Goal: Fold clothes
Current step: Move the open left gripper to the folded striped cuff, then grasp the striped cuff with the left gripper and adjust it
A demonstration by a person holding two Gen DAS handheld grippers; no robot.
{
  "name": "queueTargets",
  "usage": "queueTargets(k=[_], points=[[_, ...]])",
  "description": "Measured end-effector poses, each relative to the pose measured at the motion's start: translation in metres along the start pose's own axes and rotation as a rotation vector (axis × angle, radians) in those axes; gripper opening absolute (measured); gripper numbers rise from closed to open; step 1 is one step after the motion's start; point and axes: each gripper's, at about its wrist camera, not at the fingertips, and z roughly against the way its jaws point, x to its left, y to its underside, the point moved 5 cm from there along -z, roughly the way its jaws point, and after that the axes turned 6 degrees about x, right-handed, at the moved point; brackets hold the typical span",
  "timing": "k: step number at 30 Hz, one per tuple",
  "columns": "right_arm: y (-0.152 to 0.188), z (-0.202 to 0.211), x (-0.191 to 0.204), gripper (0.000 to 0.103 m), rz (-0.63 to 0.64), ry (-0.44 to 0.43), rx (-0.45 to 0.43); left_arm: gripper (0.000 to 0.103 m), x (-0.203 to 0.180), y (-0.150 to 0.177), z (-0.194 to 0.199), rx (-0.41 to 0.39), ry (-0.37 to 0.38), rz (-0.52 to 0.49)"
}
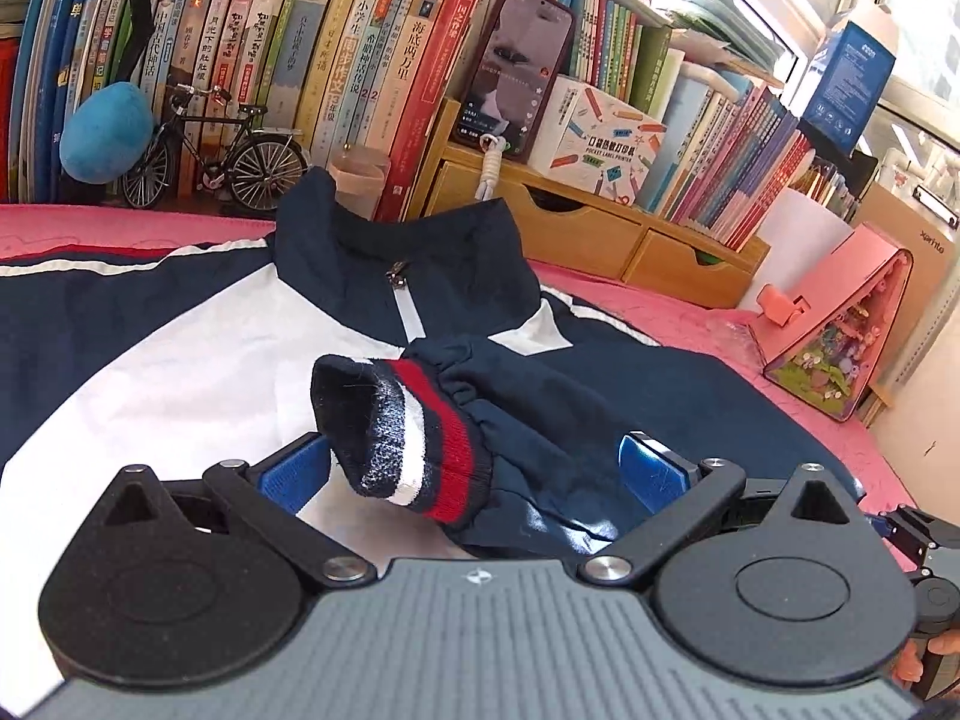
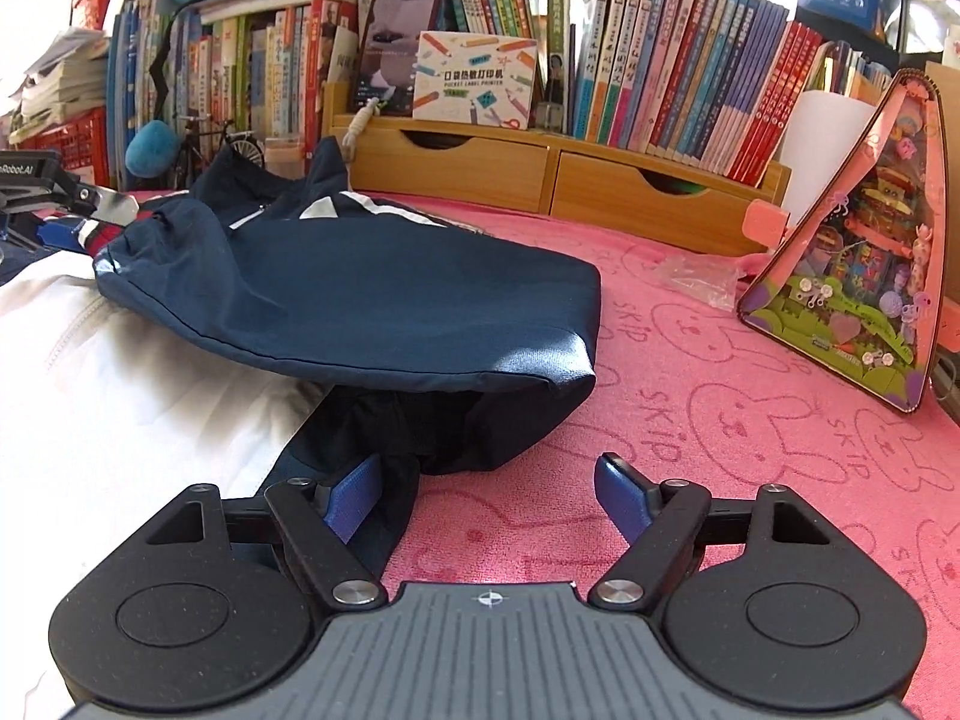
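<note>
A navy and white jacket (image 1: 180, 372) lies front up on the pink cloth (image 1: 750, 330), its collar (image 1: 372, 252) towards the books. One sleeve is folded across the chest. Its red, white and navy striped cuff (image 1: 420, 438) stands between the wide-apart blue pads of my left gripper (image 1: 474, 468), which is open. In the right wrist view the folded navy sleeve (image 2: 372, 300) lies over the white panel. My right gripper (image 2: 489, 492) is open just above the pink cloth (image 2: 720, 450). Its left pad (image 2: 354, 498) is against the dark hem, and only cloth lies between the jaws.
A wooden drawer organiser (image 2: 540, 174) with books, a phone (image 2: 393, 42) and a printer box lines the far side. A pink triangular toy box (image 2: 858, 276) and a plastic wrapper (image 2: 702, 279) stand right. A model bicycle (image 1: 210, 150) and blue plush (image 1: 105, 132) sit far left.
</note>
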Motion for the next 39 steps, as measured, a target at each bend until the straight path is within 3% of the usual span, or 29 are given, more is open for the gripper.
queueTargets(k=[3,4,6,7,8,17,21,25,29,30,31,34,35,38,39], points=[[0.0,0.0,0.001,0.079,0.006,0.009,0.002,0.103,0.008,-0.005,-0.024,0.097,-0.029,0.073],[0.0,0.0,0.001,0.08,0.008,0.012,0.001,0.103,0.008,-0.006,-0.026,0.084,-0.054,0.073],[0.0,0.0,0.002,0.08,0.013,0.022,-0.001,0.09,0.007,-0.008,-0.028,0.047,-0.107,0.066],[-0.001,0.0,0.002,0.081,0.017,0.027,-0.002,0.066,0.009,-0.007,-0.026,0.03,-0.137,0.072],[-0.001,0.0,0.002,0.081,0.02,0.032,-0.003,0.055,0.011,-0.007,-0.024,0.014,-0.167,0.079],[-0.001,0.001,0.005,0.082,0.039,0.053,-0.006,0.027,0.054,-0.022,0.013,-0.098,-0.257,0.206],[0.0,0.001,0.007,0.082,0.046,0.062,-0.007,0.026,0.086,-0.032,0.034,-0.144,-0.312,0.26],[0.0,0.0,0.006,0.084,0.048,0.067,-0.006,0.03,0.089,-0.023,0.036,-0.092,-0.177,0.252],[0.0,0.0,0.006,0.085,0.048,0.075,-0.005,0.055,0.068,-0.014,0.028,-0.065,-0.087,0.186],[0.0,0.0,0.006,0.086,0.051,0.078,-0.006,0.071,0.062,-0.013,0.024,-0.064,-0.08,0.172],[0.0,0.0,0.007,0.086,0.054,0.082,-0.006,0.078,0.059,-0.013,0.019,-0.059,-0.083,0.169],[0.0,0.001,0.008,0.086,0.064,0.093,-0.013,0.074,0.054,-0.015,0.005,-0.041,-0.099,0.171],[0.0,0.002,0.008,0.086,0.063,0.096,-0.016,0.061,0.054,-0.016,0.001,-0.042,-0.106,0.173],[-0.002,0.006,0.007,0.086,0.036,0.085,-0.036,0.043,0.059,-0.017,-0.007,-0.034,-0.147,0.202],[-0.003,0.007,0.007,0.086,0.03,0.088,-0.044,0.031,0.059,-0.017,-0.004,-0.053,-0.157,0.197]])
